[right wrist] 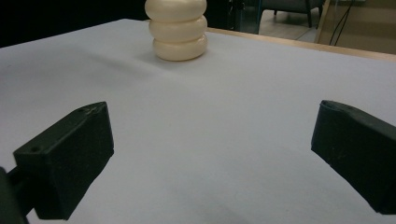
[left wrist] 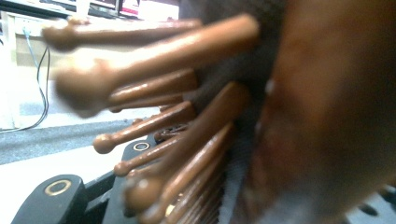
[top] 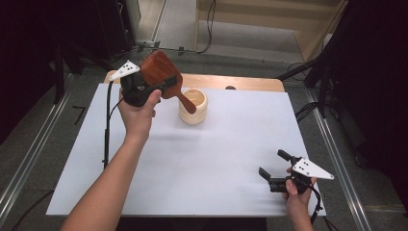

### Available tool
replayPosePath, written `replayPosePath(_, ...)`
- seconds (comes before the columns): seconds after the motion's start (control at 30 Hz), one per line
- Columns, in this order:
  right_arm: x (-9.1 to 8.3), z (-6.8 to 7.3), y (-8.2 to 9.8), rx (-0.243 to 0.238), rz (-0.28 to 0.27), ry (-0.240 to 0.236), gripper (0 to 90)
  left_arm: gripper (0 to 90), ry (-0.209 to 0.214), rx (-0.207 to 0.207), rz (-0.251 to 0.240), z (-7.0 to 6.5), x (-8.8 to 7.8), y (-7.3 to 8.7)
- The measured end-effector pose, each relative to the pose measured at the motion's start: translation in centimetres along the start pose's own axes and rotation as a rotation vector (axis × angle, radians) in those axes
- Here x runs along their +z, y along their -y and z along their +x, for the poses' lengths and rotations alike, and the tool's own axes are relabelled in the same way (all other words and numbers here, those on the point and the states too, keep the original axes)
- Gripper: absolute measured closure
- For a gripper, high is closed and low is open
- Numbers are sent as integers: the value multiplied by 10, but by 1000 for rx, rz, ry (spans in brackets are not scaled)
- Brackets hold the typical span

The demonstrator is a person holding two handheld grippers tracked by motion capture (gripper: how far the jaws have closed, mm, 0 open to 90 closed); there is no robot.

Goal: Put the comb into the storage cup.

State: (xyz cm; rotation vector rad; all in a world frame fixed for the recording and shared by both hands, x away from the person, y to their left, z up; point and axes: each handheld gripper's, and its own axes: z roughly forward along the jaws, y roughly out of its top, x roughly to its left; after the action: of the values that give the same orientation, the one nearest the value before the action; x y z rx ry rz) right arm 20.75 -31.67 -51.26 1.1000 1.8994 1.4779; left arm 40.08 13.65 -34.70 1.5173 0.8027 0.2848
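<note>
The left tongs (top: 161,87) are clamped on a wooden paddle hairbrush (top: 161,72), gripping it at the neck where the head narrows into the handle; they hold it lifted above the far left part of the counter (top: 231,159). The brush hangs tilted, head up and away, handle slanting down to the right so that its tip lies over the rim of the cream ribbed cup (top: 193,106). In the left gripper view the wooden bristle pins (left wrist: 154,123) stand right against the lens, so the bristle side faces back toward that hand.

The right tongs (top: 272,169) rest low near the counter's near right corner, jaws spread wide with nothing between them, well apart from the cup. From the right gripper view the cup (right wrist: 176,29) stands upright on the white sheet, far ahead.

The step in hand looks like standing the brush in the cup, handle first. To do it well, the brush should be swung nearer to upright before it goes down — at this slant the handle would likely strike the rim or tip the cup. The cup looks light, so the handle tip should be centred over the mouth and lowered slowly, and let go only once it bears on the bottom. The idle tongs could steady the cup's wall if it shifts — a judgement, not a need I can confirm.
</note>
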Motion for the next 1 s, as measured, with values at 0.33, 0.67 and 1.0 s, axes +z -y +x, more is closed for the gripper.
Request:
replayPosePath(0.33, 0, 0, 0, -1, -2, -3, 0, 581, -9, -14, -21, 11, 10, -2)
replayPosePath(0.67, 0, 0, 0, -3, -3, -8, 0, 580, -36, -20, -29, 23, 20, -4)
replayPosePath(1.0, 1, 1, 0, -15, 3, -13, 0, 578, -57, -20, -45, 28, 27, -3)
